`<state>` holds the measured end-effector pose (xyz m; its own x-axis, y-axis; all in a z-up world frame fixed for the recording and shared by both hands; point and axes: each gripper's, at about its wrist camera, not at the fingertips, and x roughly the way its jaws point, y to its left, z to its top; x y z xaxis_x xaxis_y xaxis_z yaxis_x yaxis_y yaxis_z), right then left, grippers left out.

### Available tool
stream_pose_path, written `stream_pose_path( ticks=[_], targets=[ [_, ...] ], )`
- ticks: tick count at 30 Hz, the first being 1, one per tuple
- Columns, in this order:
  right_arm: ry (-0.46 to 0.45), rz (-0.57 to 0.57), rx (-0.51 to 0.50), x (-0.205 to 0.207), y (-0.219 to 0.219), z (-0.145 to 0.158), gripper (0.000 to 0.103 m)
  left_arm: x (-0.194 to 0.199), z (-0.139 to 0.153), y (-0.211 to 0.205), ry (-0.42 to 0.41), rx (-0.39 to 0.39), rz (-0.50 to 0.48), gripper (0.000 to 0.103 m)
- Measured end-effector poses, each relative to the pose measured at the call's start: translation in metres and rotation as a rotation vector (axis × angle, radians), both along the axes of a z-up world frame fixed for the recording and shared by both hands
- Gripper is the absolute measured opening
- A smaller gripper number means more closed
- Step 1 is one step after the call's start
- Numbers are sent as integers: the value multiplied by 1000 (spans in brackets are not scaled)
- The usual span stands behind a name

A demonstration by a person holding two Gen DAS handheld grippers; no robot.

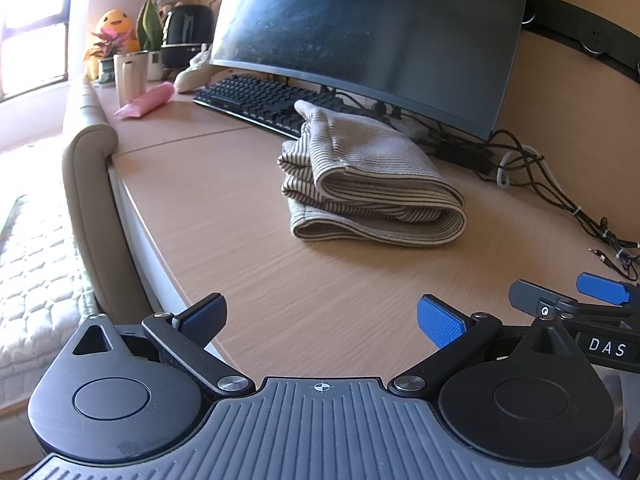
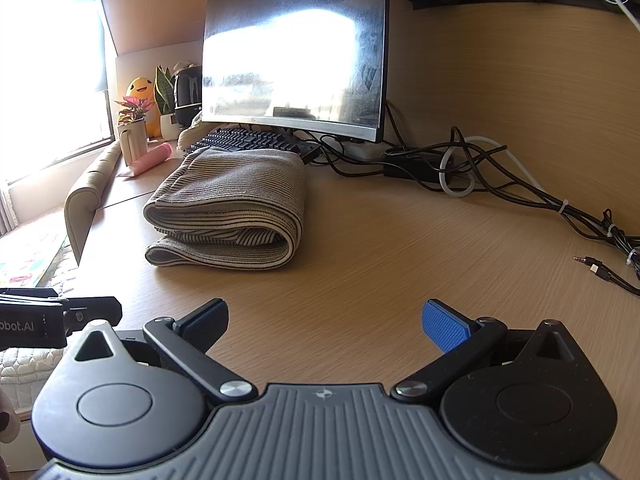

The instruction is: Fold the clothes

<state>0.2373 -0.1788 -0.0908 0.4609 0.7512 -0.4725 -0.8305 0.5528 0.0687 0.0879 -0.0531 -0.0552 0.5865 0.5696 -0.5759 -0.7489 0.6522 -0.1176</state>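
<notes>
- The bench (image 2: 400, 248), pale wood grain, carries everything here; its near part, in front of both tools, is bare.
- The monitor (image 2: 296, 52) stands at the back, around 12 o'clock in the right wrist view, with a dark keyboard (image 2: 244, 140) under its lower edge and a tangle of cables (image 2: 500, 176) trailing off toward 3 o'clock.
- The striped garment (image 1: 368, 184) lies on the bench just in front of the keyboard, at about 12 o'clock from the left tool and 11 o'clock from the right. It is doubled over into a compact stack of several layers, with rounded folds on one side and loose hems on the other. One corner sticks up at the back.
- The left gripper (image 1: 322, 320) hovers over bare bench, jaws spread wide with nothing between them, well apart from the garment.
- The right gripper (image 2: 325, 322) does likewise: jaws apart, empty, short of the cloth.
- Judgement: the folding looks essentially done. At most, a tidy of the raised corner and uneven hems remains.
</notes>
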Motion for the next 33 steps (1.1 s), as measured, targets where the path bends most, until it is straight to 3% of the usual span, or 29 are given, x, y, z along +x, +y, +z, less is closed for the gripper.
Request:
stream_pose_path(
  ticks=[33],
  targets=[
    [7,2,-1,1,0,0,103,0,-2,3,14,-21,5,103]
  ],
)
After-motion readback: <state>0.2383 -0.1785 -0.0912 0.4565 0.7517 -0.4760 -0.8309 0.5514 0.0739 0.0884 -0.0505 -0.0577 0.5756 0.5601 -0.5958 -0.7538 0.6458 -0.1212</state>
